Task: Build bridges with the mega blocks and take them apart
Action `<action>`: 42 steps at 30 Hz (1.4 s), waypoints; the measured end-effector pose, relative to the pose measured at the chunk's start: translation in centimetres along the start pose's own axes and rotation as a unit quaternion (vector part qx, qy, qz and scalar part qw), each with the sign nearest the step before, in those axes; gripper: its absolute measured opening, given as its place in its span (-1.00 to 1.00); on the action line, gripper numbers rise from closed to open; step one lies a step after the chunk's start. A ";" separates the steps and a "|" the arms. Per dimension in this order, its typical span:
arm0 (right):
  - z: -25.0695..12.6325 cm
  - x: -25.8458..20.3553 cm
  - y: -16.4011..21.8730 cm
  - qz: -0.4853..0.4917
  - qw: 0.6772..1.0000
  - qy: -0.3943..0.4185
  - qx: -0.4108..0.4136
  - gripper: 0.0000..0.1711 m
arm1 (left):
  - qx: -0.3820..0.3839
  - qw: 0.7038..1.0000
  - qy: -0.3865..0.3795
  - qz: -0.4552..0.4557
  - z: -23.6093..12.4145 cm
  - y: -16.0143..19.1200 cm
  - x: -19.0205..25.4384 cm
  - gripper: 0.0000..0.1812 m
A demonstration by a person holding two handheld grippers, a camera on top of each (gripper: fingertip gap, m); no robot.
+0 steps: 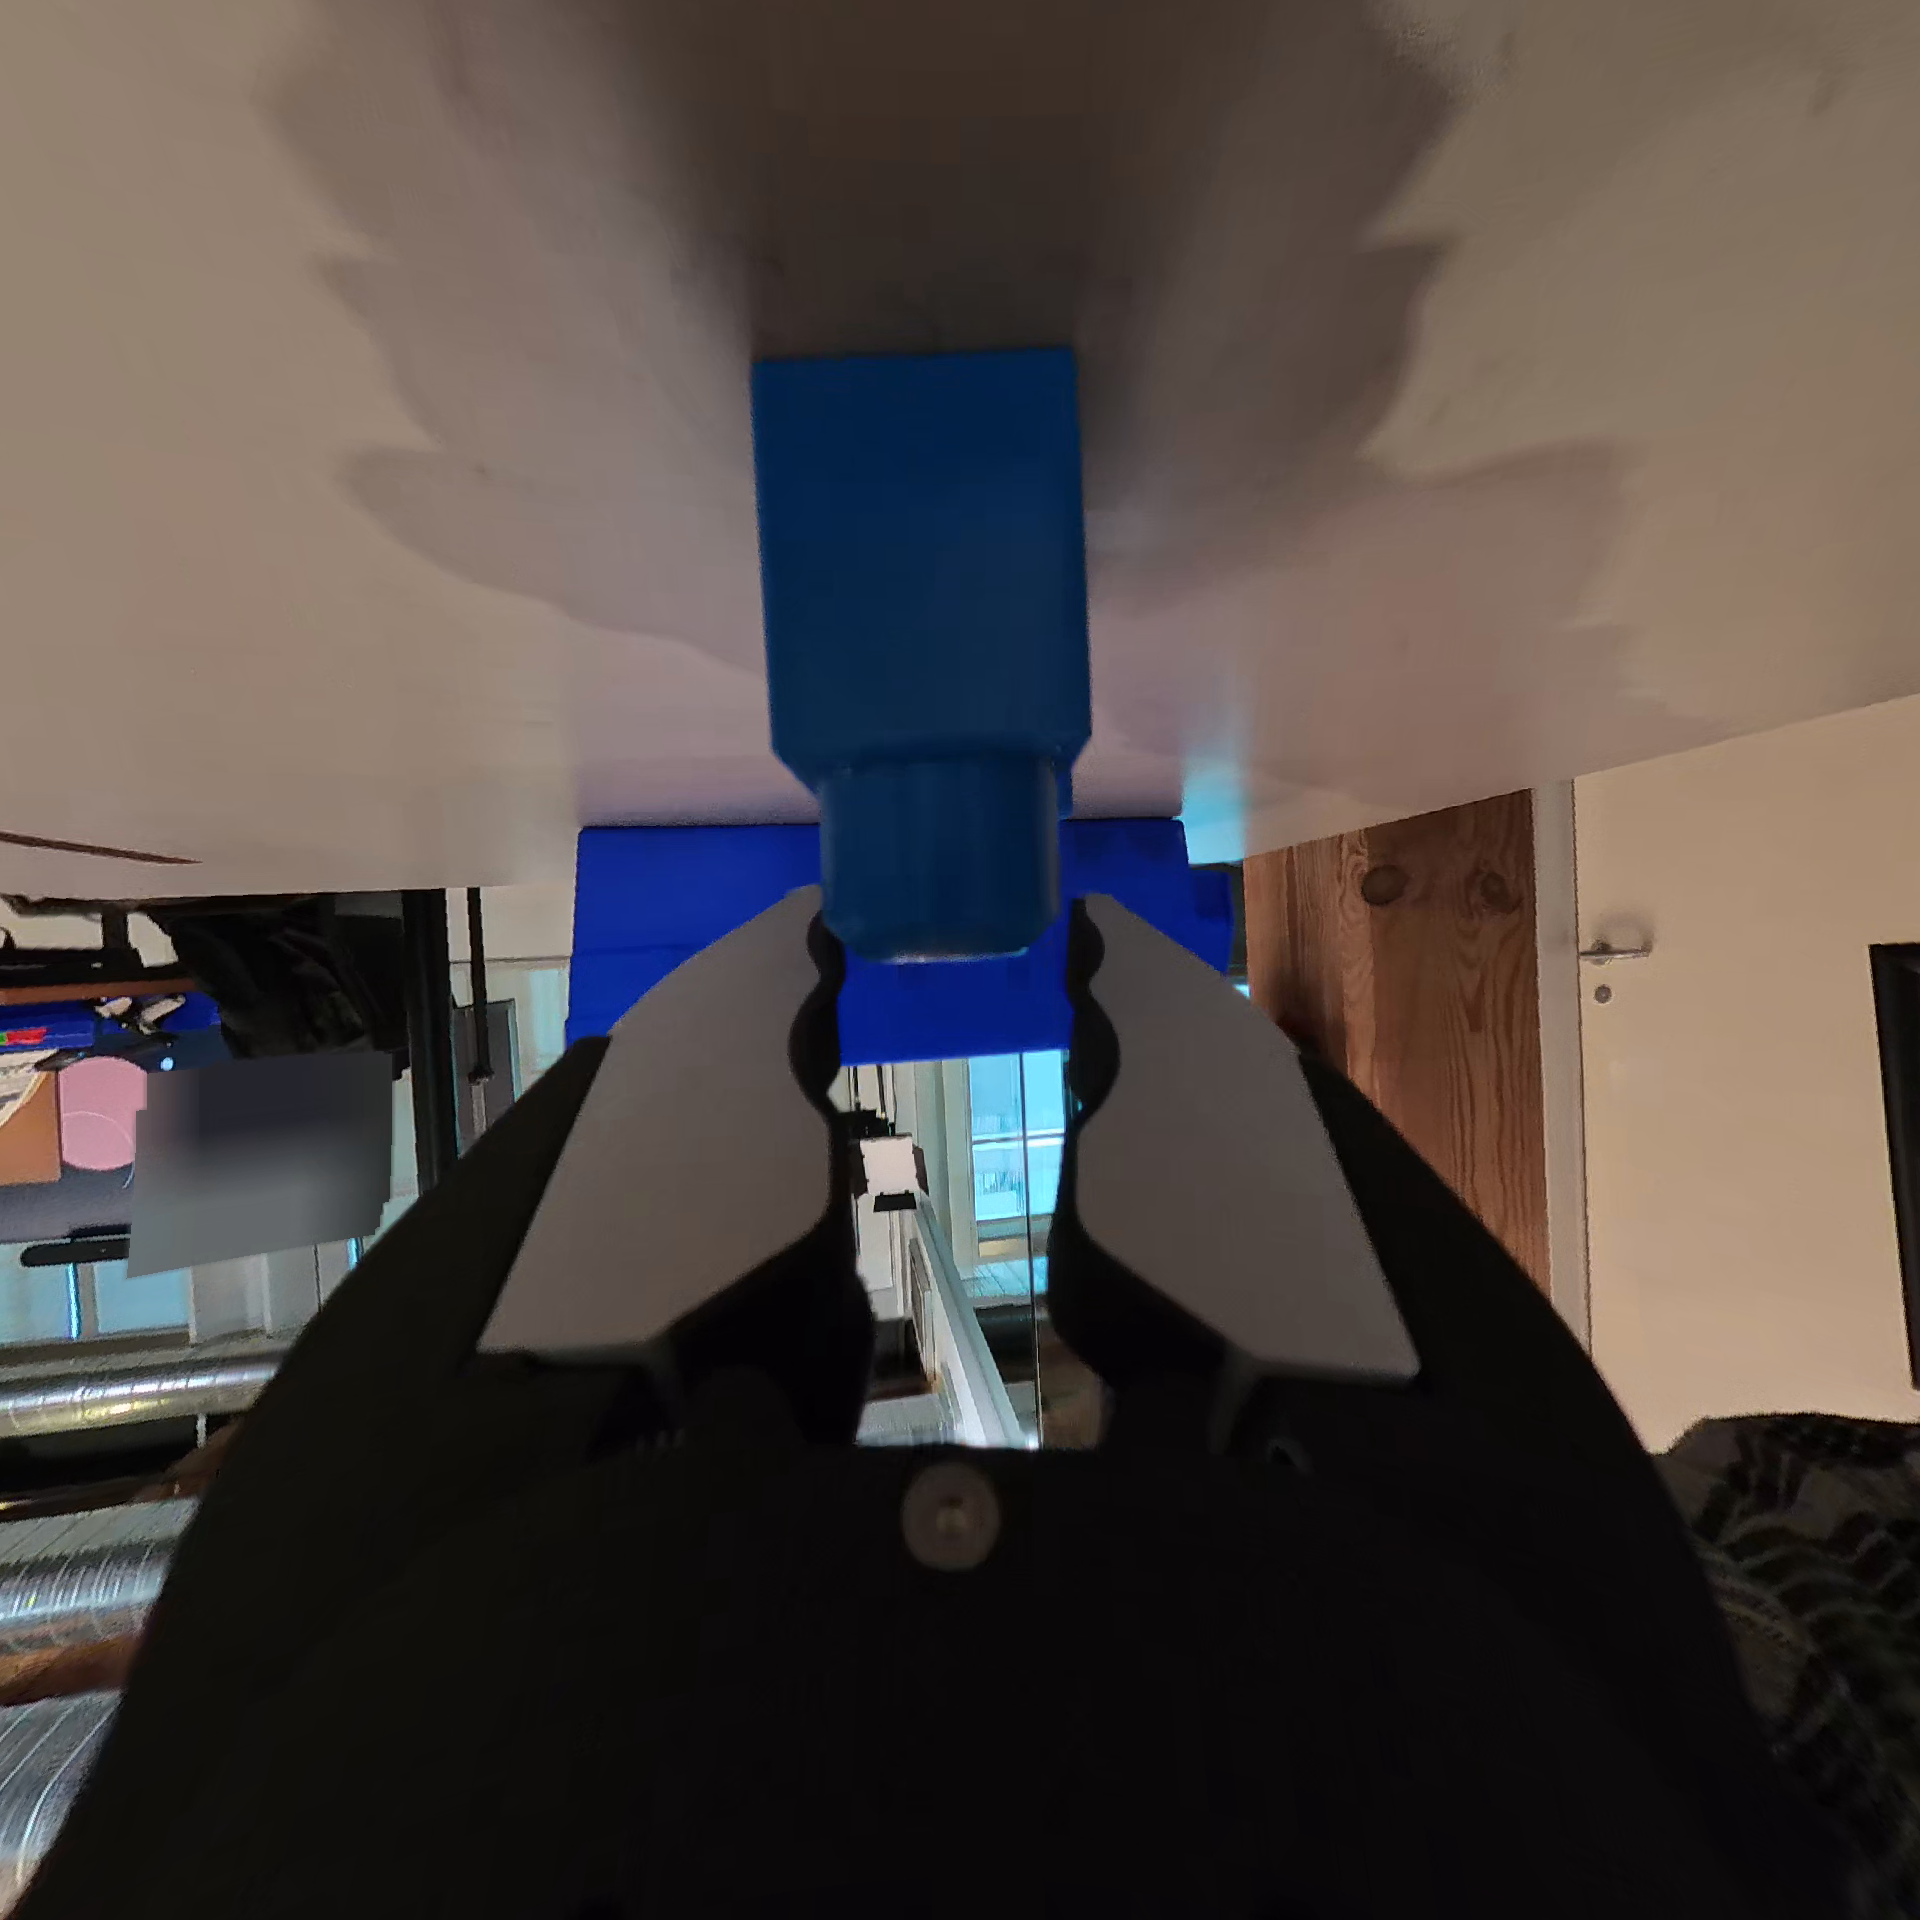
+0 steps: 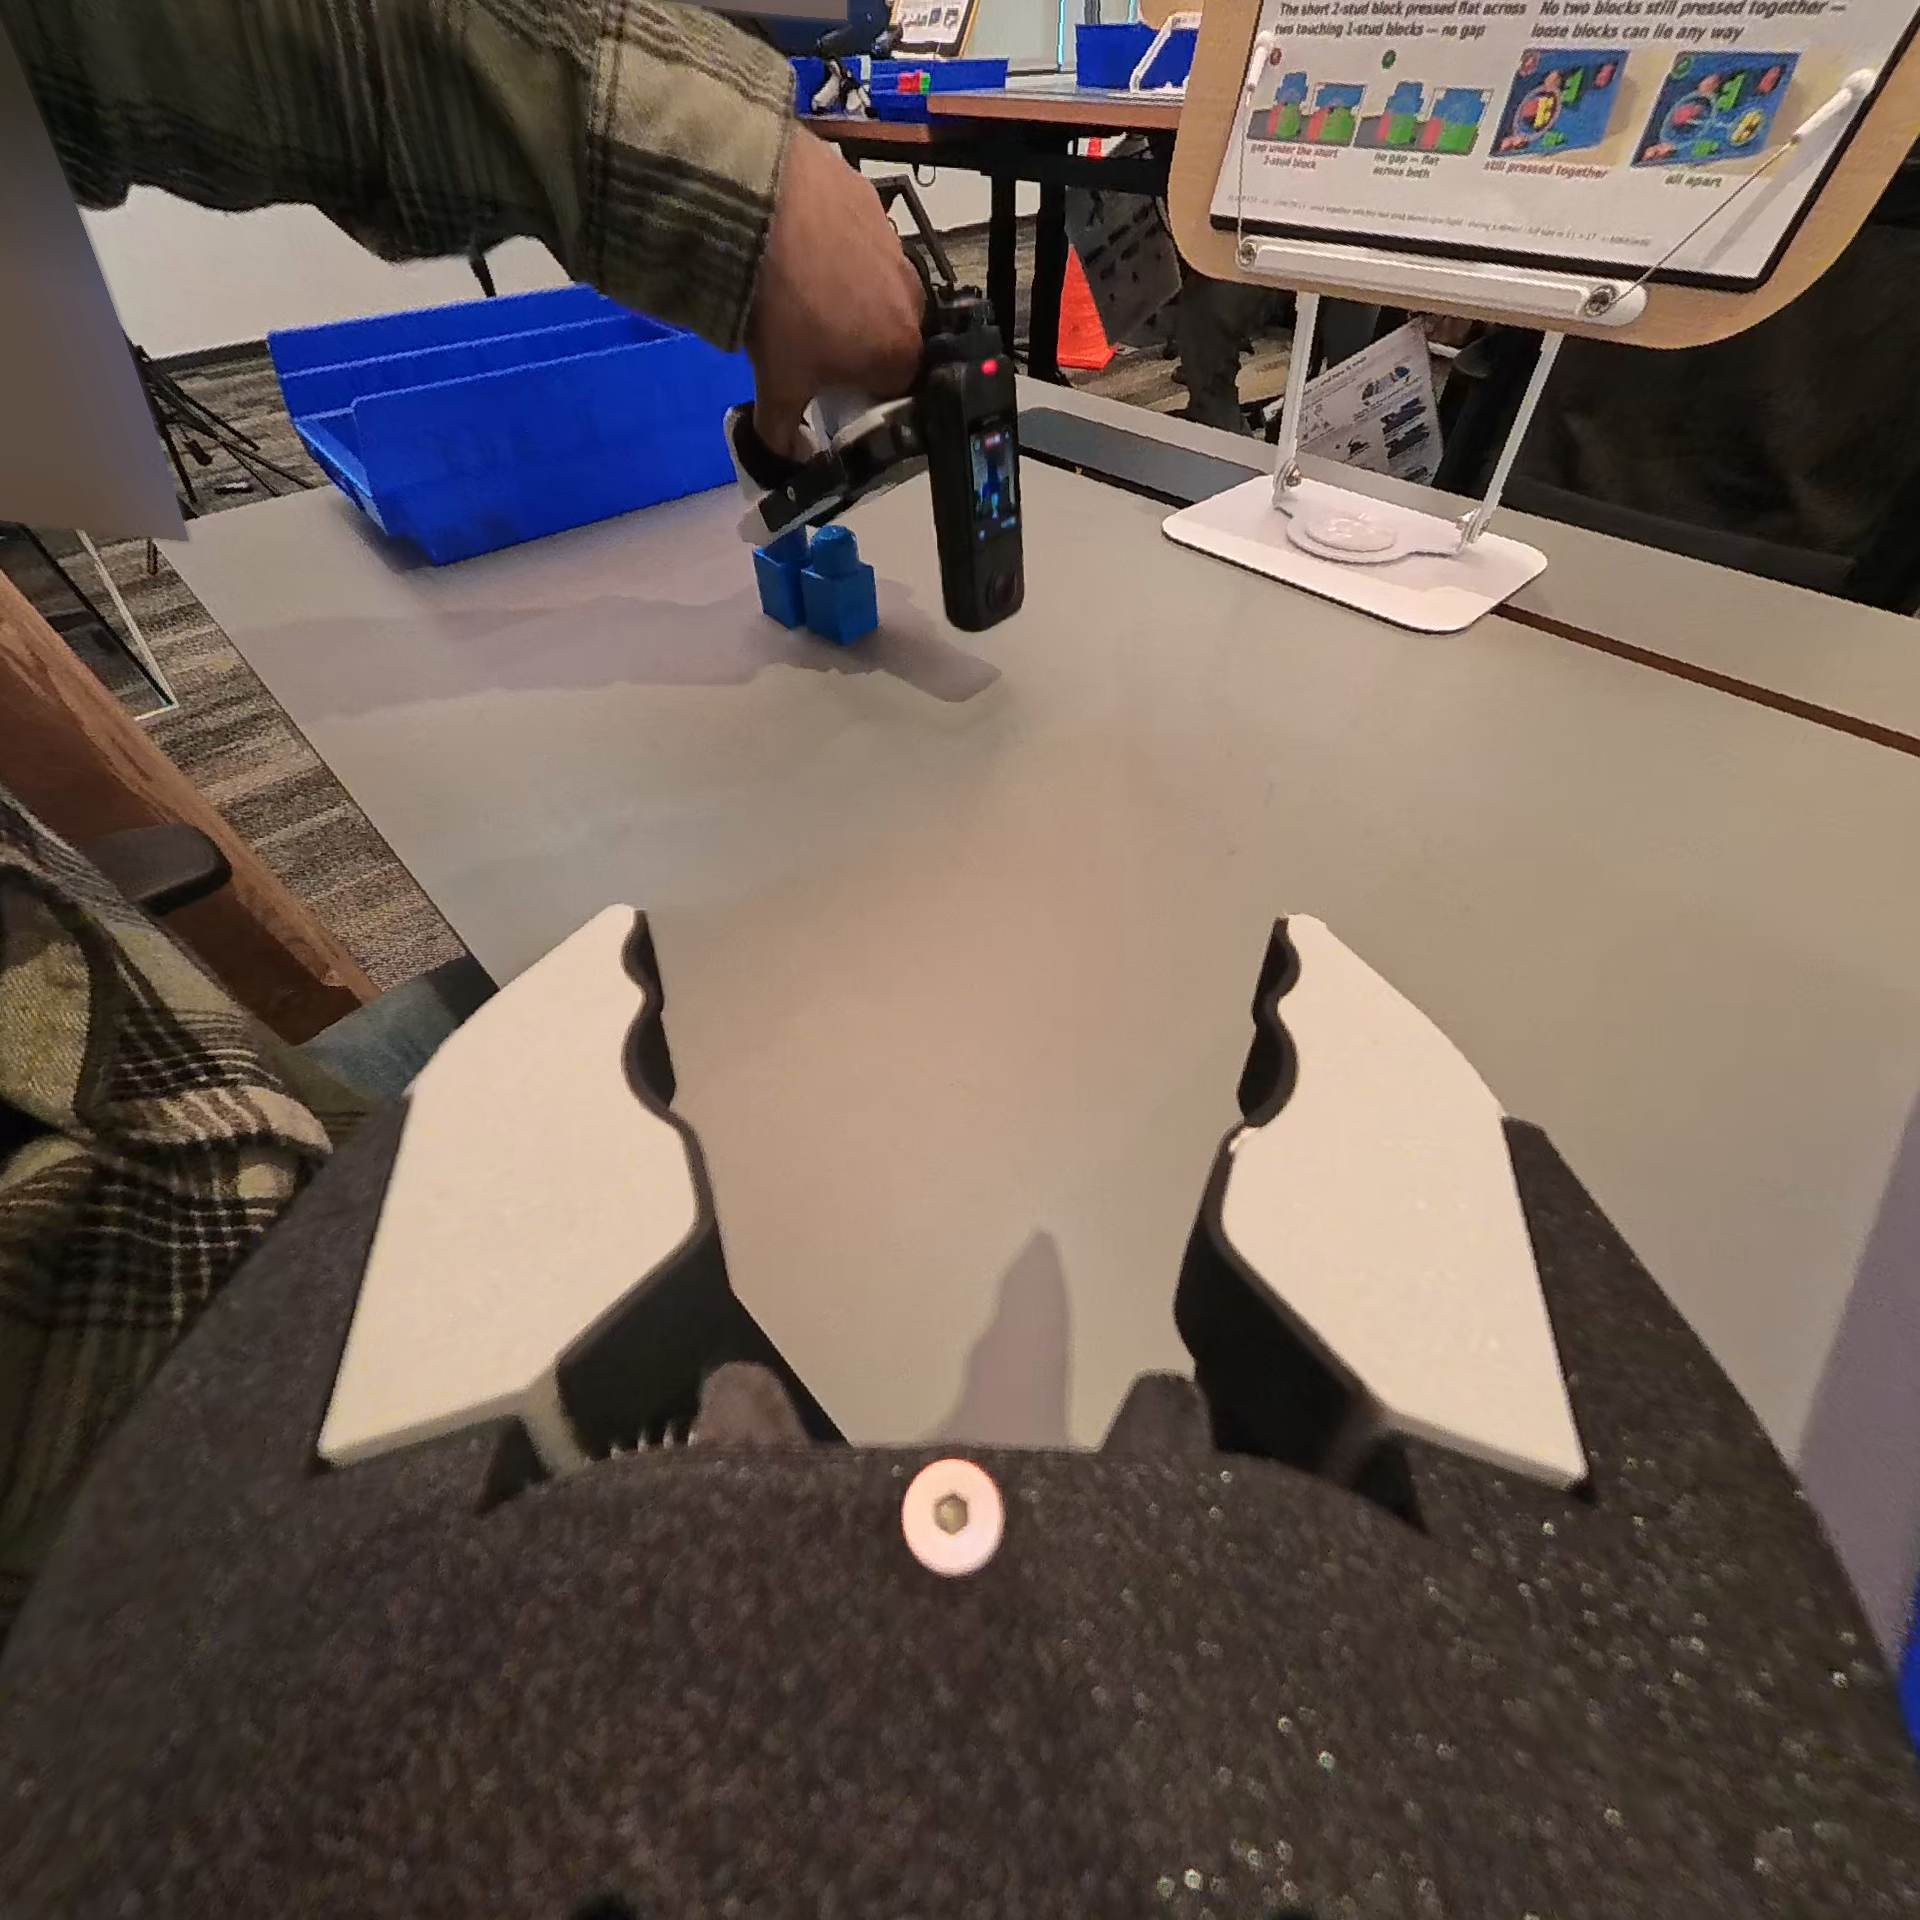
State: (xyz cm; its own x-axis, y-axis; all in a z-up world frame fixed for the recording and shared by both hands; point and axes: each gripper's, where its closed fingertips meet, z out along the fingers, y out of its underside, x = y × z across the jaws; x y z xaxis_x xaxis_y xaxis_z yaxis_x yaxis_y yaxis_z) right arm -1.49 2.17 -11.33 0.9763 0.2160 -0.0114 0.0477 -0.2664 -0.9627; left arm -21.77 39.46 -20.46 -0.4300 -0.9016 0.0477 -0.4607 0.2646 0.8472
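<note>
In the left wrist view a blue one-stud block stands on the pale table with its stud towards the camera. My left gripper has its jaws narrowed around that stud, fingertips at its sides. In the right wrist view the left gripper, held by a hand, sits on top of two blue blocks standing side by side and touching. My right gripper is open and empty, low over the near part of the table.
A blue bin stands at the table's far left; a wide blue shape behind the stud may be the same bin. A white stand with an instruction sheet is at the far right. A plaid sleeve reaches across. About 45 cm separates my left fingertips from my right.
</note>
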 end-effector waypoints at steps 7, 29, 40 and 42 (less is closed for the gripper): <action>-0.1 -0.1 0.0 -0.002 1.000 0.002 -0.002 0.28 | 0.092 0.995 0.031 -0.002 -0.9 1.9 0.2 -0.44; 0.8 -0.5 -1.3 -0.004 1.000 -0.011 0.008 0.28 | 0.732 0.672 0.011 -0.115 0.4 0.7 -1.0 -0.23; 2.4 -1.2 -2.3 -0.016 1.000 -0.027 -0.004 0.29 | 0.763 0.641 0.005 -0.080 0.8 -2.0 -0.1 -0.32; 2.5 -1.2 -2.4 -0.016 0.999 -0.027 -0.005 0.29 | 0.762 0.644 0.006 -0.071 0.6 -2.5 -0.2 -0.33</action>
State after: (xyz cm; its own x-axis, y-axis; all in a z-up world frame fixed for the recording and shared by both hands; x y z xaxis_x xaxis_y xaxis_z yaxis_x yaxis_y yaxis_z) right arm -3.33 4.88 -9.70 0.9614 0.2751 0.0053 0.0818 -0.2673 -0.9601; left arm -20.99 39.18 -22.93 -0.2969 -0.9541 0.0388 -0.7259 0.1991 -0.6584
